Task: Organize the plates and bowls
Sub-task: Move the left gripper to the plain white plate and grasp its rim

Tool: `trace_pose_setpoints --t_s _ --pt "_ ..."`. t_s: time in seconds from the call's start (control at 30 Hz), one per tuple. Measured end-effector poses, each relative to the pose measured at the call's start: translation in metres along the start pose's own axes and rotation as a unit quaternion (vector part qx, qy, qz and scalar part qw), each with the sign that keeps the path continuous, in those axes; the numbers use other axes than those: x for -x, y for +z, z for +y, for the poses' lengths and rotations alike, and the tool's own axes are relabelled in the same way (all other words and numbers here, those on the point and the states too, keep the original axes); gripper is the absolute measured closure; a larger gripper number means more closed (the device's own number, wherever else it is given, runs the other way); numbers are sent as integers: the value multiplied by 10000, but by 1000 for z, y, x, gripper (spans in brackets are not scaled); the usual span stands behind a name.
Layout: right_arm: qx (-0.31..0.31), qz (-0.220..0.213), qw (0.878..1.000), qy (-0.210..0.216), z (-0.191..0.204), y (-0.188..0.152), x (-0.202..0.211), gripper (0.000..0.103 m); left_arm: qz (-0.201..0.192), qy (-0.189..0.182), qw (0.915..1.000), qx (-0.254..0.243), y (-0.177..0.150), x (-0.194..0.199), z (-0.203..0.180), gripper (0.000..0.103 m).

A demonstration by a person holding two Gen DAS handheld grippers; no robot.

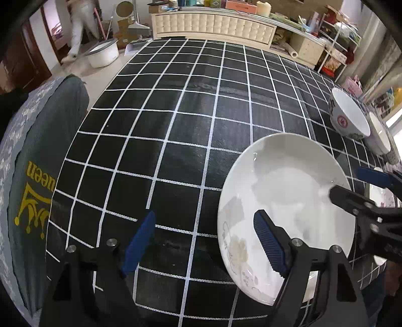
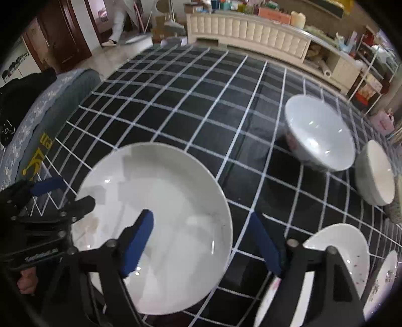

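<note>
A white plate [image 1: 286, 201] with a faint flower print lies on the black checked tablecloth [image 1: 176, 125]. My left gripper [image 1: 203, 241] is open, its right finger over the plate's near rim. My right gripper [image 2: 203, 241] is open, its left finger over the same plate [image 2: 160, 213]. Each gripper shows in the other's view, at opposite sides of the plate, jaws apart. A white bowl with a red mark [image 1: 349, 118] [image 2: 319, 133] stands beyond, a second white bowl [image 2: 377, 173] right of it. More plates [image 2: 346, 249] lie at the near right.
A chair with a grey garment [image 1: 42, 176] stands at the table's left edge. A cream cabinet [image 1: 213, 25] runs behind the table, shelves [image 1: 336, 47] at the right. A person [image 1: 80, 22] and a white tub [image 1: 103, 54] are on the floor at the far left.
</note>
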State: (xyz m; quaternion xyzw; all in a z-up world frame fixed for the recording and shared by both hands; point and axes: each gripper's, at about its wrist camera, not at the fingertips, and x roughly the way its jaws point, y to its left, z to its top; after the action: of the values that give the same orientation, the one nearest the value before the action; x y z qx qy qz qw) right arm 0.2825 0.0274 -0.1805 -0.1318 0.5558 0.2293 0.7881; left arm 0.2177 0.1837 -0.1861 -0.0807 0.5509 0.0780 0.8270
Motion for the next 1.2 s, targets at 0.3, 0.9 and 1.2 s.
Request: trace_pose_setpoints --t_s 0.3,0.9,1.2 --pt "-106 364 9991 171 -7 -11 -15 52 286 -52 9995 -138 0 -19 -5 44" --pt "-590 259 9977 213 -24 -17 -9 76 260 -351 9978 -506 3 -20 -26 72" --pt "-785 148 9968 55 -29 -26 8 77 245 -642 9959 -587 2 -17 -29 80"
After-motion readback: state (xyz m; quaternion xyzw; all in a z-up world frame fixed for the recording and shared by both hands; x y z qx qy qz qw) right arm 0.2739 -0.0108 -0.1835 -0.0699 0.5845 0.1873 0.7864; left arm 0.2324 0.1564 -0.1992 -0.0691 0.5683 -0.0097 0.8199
